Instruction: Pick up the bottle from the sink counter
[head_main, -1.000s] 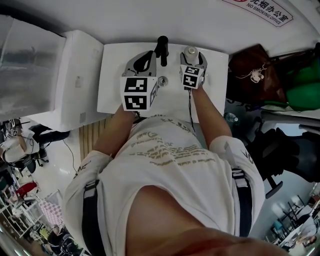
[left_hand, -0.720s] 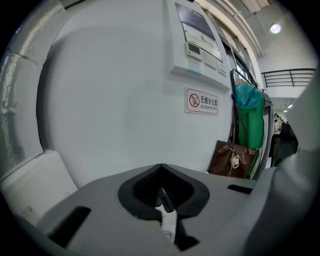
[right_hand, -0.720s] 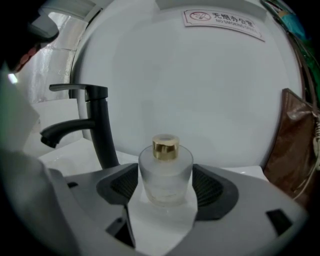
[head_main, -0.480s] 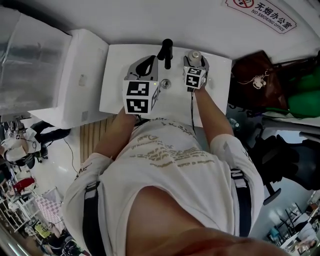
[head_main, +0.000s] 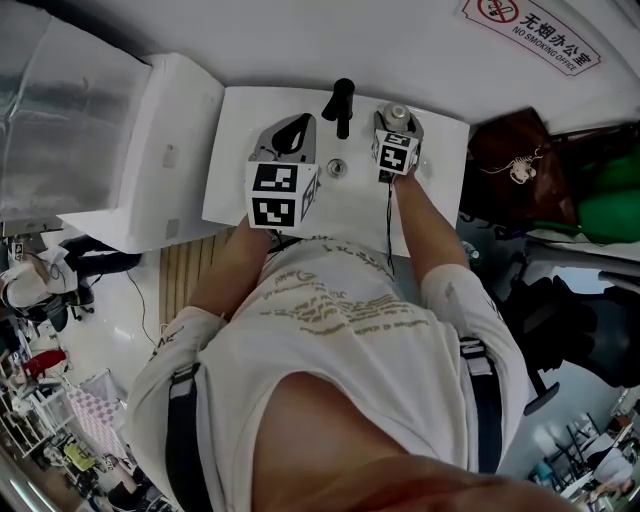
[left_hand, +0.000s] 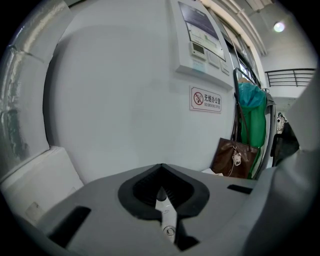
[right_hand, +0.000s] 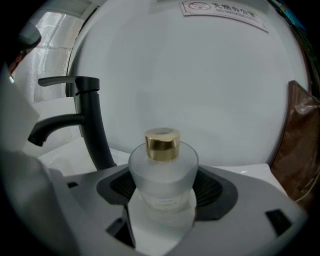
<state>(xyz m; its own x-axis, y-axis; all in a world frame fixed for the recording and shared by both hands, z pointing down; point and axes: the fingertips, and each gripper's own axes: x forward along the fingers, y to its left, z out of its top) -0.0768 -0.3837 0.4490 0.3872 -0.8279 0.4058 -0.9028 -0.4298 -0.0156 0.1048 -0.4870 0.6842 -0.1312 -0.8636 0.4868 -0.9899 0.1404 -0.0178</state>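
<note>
In the right gripper view a frosted glass bottle (right_hand: 162, 170) with a gold cap stands upright between the black pads of my right gripper (right_hand: 162, 187), and both pads press its sides. The head view shows the bottle (head_main: 397, 113) at the back right of the white sink counter (head_main: 230, 150), held in the right gripper (head_main: 398, 124). My left gripper (head_main: 297, 127) hovers over the basin left of the faucet. Its jaws (left_hand: 161, 186) are shut with nothing between them; only a thin slit shows the white basin below.
A black faucet (head_main: 343, 100) rises just left of the bottle, close to the right gripper (right_hand: 92, 125). A white wall runs behind the counter. A white cabinet (head_main: 150, 150) adjoins it on the left; a brown bag (head_main: 510, 150) and a green garment (head_main: 610, 190) hang on the right.
The head view has shifted a little, so the counter sits further right in the picture. Both grippers keep their places relative to the faucet and bottle.
</note>
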